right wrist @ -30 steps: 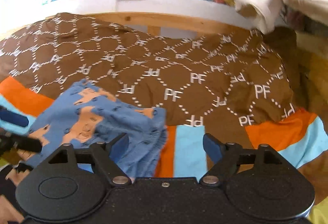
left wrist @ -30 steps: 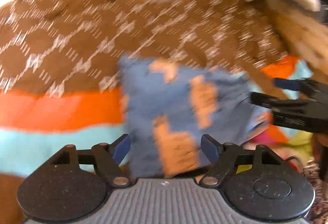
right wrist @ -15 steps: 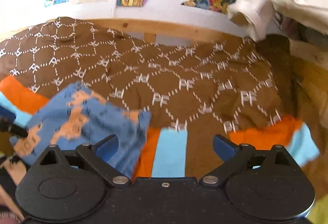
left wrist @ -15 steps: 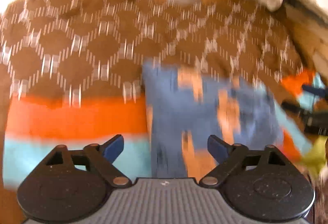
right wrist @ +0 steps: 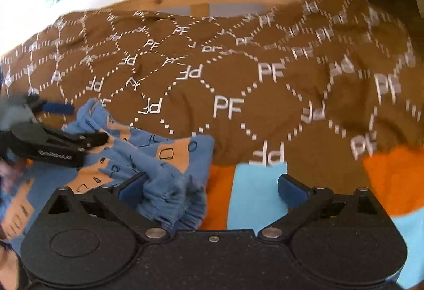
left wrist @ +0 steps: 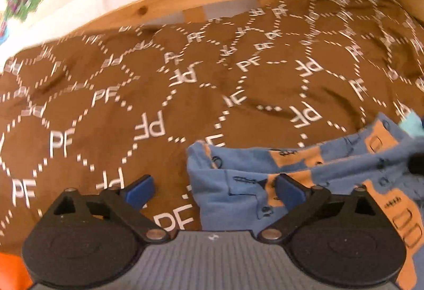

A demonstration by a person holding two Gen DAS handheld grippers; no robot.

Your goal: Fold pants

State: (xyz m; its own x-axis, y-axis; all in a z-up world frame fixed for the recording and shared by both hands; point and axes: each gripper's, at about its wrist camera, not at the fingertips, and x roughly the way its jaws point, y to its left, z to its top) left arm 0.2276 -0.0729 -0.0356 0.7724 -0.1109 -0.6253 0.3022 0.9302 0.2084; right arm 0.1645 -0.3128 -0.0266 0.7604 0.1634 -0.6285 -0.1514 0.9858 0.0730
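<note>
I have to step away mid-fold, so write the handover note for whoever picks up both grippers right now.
Left gripper: jaws opening wide, nothing pinched; the left edge of the pants lies between them.
Right gripper: jaws opening too, no grip; the bunched waistband end sits loose against its left finger.
Pants: blue with orange print, rumpled, on the brown PF blanket and striped sheet, doubled over loosely at least once.
Done: a rough, uneven fold at most.
Left: probably flatten it, square the edges and finish the fold.
</note>
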